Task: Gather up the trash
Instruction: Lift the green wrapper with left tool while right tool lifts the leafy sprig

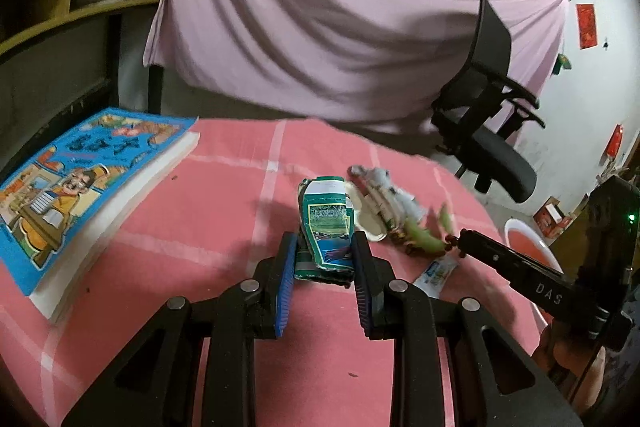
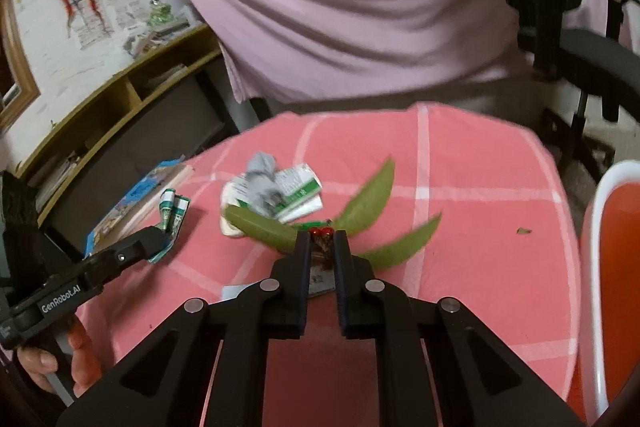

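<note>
My left gripper [image 1: 325,243] is shut on a crumpled green and white carton [image 1: 326,227] just above the pink checked tablecloth [image 1: 200,227]. It also shows in the right wrist view [image 2: 173,215]. My right gripper [image 2: 322,237] is shut on a leafy sprig [image 2: 368,199] with green leaves and a red-brown stem end, held over the cloth. It appears in the left wrist view [image 1: 420,233] too. A pile of crumpled paper and wrappers [image 2: 276,191] lies on the cloth between the two grippers.
A blue picture book [image 1: 80,179] lies at the table's left. A white and red bin [image 2: 608,267] stands at the right table edge. A black office chair [image 1: 488,115] and a pink draped cloth [image 1: 320,7] stand behind. A small wrapper [image 1: 436,273] lies near the right gripper.
</note>
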